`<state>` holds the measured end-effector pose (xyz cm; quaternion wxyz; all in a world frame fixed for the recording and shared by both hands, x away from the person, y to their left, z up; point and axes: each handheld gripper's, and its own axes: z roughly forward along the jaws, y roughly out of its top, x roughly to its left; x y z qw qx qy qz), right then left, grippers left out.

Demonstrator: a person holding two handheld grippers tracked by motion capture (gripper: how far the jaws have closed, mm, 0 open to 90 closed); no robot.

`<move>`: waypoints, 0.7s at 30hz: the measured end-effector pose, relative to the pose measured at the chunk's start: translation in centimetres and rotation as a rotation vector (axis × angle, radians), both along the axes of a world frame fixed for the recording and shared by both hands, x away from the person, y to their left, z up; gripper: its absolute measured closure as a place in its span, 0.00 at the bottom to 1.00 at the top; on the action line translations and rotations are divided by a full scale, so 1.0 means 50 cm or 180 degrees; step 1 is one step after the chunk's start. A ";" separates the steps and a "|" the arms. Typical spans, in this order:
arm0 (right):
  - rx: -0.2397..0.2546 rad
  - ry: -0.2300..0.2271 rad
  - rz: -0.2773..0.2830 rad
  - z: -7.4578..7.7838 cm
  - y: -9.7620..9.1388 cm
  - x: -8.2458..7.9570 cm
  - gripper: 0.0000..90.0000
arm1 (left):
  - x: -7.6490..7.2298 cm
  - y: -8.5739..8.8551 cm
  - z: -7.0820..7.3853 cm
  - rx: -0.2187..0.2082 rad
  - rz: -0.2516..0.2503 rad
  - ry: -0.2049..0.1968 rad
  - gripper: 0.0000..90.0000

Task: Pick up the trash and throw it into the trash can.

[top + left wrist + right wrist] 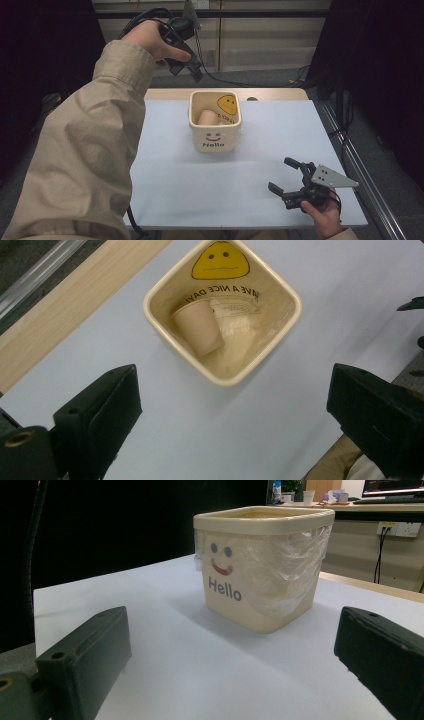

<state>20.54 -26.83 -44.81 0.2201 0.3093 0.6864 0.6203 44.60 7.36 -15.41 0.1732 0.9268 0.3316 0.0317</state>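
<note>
Left jaws: the left gripper point(192, 70) hangs above the bin, spread wide, nothing between them.
Right jaws: the right gripper point(286, 176) is released, low over the table point(175, 190).
Bin: the cream bin point(215, 137) stands mid-table.
Cup: the paper cup point(199, 327) lies tilted inside the bin.

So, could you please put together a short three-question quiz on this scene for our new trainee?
1. True or false: the paper cup stands upright on the table beside the bin.
2. Which gripper is raised above the bin: A) the left gripper, B) the right gripper?
3. What word is printed under the smiley on the bin's front?

Key:
1. False; it lies tilted inside the bin, on the clear plastic liner.
2. A; the right gripper sits low near the table's near edge, and both have open, empty jaws.
3. Hello.
</note>
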 end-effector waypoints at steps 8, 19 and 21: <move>-0.0018 -0.0008 0.0006 0.000 -0.002 -0.001 0.01 | -0.022 0.030 -0.028 -0.0176 0.0026 -0.0071 0.07; -0.0026 -0.0015 0.0009 0.001 -0.001 -0.003 0.01 | -0.054 0.074 -0.077 -0.0389 -0.0002 -0.0223 0.06; -0.0022 -0.0010 0.0005 0.001 -0.001 -0.003 0.01 | -0.059 0.081 -0.089 -0.0491 0.0025 -0.0238 0.06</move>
